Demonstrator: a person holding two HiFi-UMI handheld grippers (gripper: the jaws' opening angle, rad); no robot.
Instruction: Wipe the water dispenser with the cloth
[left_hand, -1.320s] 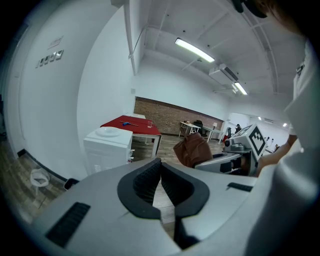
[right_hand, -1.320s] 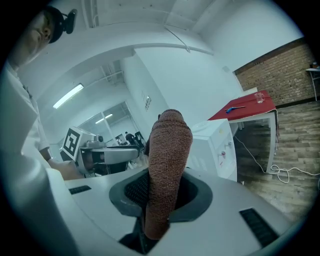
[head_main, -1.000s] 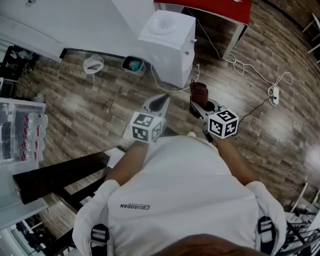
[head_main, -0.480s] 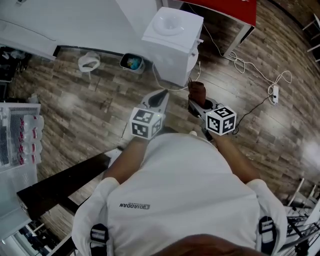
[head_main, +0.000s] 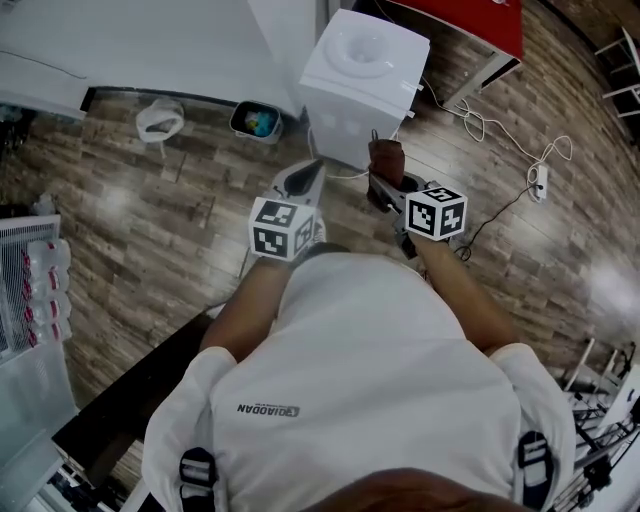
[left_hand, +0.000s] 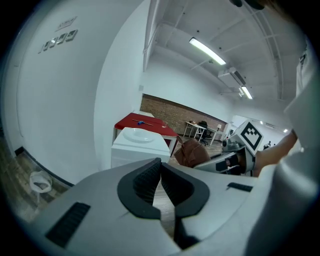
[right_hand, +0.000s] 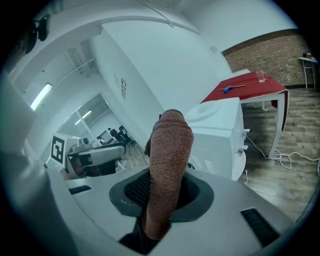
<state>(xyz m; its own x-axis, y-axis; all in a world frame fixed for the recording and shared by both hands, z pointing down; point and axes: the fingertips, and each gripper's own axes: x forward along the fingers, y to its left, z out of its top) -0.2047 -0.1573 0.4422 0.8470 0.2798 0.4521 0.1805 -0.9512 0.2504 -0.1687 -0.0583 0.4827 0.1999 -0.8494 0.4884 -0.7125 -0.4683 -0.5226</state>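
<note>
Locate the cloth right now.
The brown cloth is clamped in the right gripper, right of centre in the head view. It sits close in front of the white water dispenser.

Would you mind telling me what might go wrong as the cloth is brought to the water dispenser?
The cord lies looped on the floor beside the water dispenser; feet may catch it. The cloth is pinched only at its lower end by the right gripper, so it could slip during wiping. Wiping near the taps might press them.
</note>
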